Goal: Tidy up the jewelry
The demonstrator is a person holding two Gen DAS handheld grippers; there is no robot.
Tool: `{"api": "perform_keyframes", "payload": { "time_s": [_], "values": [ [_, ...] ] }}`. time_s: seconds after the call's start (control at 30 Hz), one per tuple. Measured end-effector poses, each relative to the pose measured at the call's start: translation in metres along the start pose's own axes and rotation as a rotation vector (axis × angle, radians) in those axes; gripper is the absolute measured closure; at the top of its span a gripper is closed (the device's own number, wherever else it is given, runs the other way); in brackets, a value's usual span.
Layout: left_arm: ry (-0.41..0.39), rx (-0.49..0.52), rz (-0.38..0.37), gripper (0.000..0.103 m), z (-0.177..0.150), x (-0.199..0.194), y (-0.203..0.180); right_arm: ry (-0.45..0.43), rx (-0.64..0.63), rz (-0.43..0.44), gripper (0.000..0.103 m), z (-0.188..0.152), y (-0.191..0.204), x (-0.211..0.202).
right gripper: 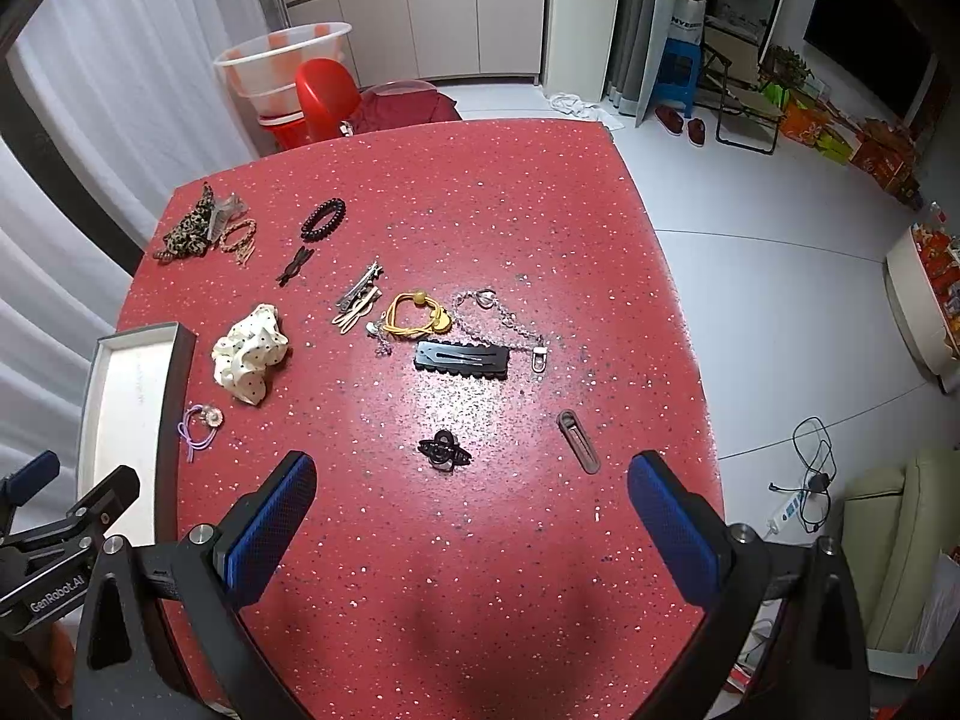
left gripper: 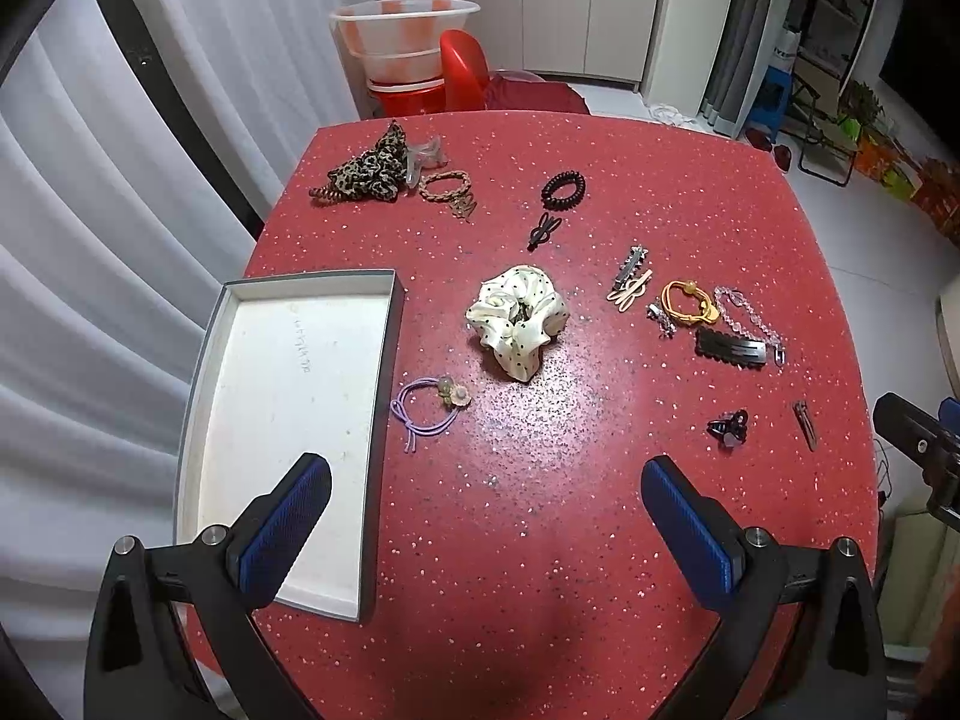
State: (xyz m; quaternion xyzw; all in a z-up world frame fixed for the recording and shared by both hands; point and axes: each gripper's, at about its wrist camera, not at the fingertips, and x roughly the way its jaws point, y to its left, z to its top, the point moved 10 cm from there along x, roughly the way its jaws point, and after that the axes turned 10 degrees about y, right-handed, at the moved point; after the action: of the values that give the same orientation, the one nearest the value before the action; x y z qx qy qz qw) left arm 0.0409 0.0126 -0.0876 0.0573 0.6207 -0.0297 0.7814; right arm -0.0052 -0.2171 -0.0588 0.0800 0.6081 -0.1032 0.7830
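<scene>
Nothing sat in my tray (left gripper: 288, 372) yet; both hand-held grippers (left gripper: 486, 510) (right gripper: 471, 504) were spread wide, holding nothing, above the littered worktop (left gripper: 600, 480).

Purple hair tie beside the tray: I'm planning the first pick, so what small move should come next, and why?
Probably lower the open left gripper onto the purple hair tie with pale beads. It lies nearest the shallow grey-rimmed white tray, which holds nothing yet.
</scene>
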Motion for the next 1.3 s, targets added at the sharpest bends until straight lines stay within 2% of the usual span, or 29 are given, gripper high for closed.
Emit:
{"api": "perform_keyframes", "payload": {
  "time_s": [1.3],
  "values": [
    [0.001,-0.001,0.004,0.000,0.0009,-0.0005,0.0013,-0.011,-0.012,0.008,0.000,0.0019,0.0036,-0.0034]
  ]
}}
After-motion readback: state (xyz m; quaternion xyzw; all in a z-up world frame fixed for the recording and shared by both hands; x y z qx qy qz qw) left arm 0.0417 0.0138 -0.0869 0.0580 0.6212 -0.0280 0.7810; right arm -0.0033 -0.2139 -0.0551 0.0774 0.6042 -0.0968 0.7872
